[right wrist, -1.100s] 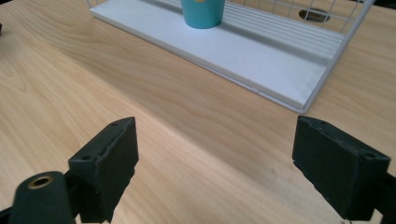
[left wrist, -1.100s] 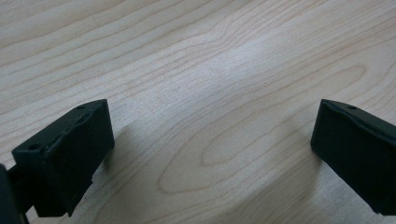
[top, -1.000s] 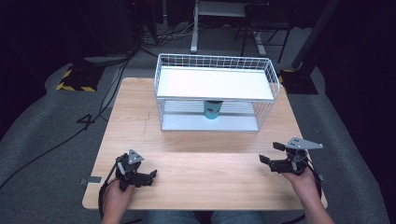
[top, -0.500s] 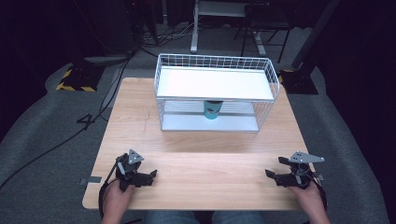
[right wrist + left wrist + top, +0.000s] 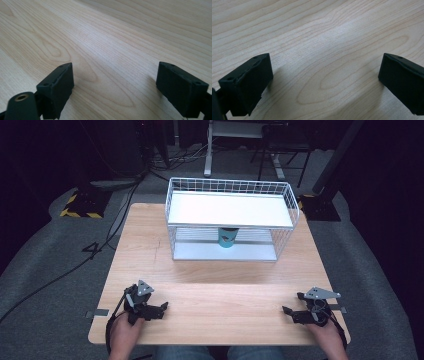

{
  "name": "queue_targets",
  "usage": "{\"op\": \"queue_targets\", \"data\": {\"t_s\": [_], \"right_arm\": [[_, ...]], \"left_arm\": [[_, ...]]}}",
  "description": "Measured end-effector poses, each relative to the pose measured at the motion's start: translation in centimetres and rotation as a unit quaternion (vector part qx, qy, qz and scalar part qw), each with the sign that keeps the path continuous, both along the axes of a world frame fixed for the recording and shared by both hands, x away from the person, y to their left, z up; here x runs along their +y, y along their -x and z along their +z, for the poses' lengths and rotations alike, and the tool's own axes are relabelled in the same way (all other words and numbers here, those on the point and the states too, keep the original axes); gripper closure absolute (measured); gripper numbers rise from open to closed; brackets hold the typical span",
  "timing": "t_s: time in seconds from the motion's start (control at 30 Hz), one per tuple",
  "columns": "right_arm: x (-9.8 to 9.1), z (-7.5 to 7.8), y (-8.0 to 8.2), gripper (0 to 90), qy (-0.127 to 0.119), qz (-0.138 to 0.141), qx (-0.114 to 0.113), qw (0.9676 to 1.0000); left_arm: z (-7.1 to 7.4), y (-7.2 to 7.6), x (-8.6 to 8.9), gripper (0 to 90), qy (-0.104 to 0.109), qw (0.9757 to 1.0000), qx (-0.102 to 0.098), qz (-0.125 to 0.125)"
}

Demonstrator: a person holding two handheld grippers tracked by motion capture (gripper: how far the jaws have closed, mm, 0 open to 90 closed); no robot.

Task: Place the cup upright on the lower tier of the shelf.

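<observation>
Fingers of the left gripper stand wide apart with nothing between them, and its own view looks along them onto bare pale wood grain close below. Those of the right gripper are spread just as wide and hold nothing, one finger at the left of its own view and the other at the right, again with plain wood between. From the high view, both grippers rest low on the near part of the wooden bench, the left one near the front left corner in the person's left hand, the right one near the front right corner in the right hand, well apart from each other. Each carries a grey three-cornered plate on top. At the far half of the bench stands a white wire rack with two levels: a white upper shelf fenced by a wire rim, and a grey lower shelf. A small teal cup stands upright on the lower shelf, about at its middle, under the upper shelf, so its top is partly hidden. The rack and cup are well apart from both grippers. Around the bench lies grey floor with dark cables on the left, and a black-and-yellow striped base sits beyond the far left corner.
</observation>
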State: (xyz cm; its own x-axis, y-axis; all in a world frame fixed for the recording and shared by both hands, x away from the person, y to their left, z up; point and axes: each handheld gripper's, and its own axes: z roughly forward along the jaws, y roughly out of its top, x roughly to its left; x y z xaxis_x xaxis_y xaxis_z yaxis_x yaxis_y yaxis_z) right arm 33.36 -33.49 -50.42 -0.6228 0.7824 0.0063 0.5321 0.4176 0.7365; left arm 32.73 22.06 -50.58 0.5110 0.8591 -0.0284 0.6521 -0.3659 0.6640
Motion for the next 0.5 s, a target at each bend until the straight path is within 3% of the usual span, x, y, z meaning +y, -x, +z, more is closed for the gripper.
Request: {"op": "queue_targets", "data": {"t_s": [0.5], "right_arm": [[0.13, -0.05, 0.0, 13.6, 0.006, -0.001, -0.003, 1.0]], "left_arm": [[0.0, 0.0, 0.0, 0.0, 0.0, 1.0, 0.0, 0.0]]}}
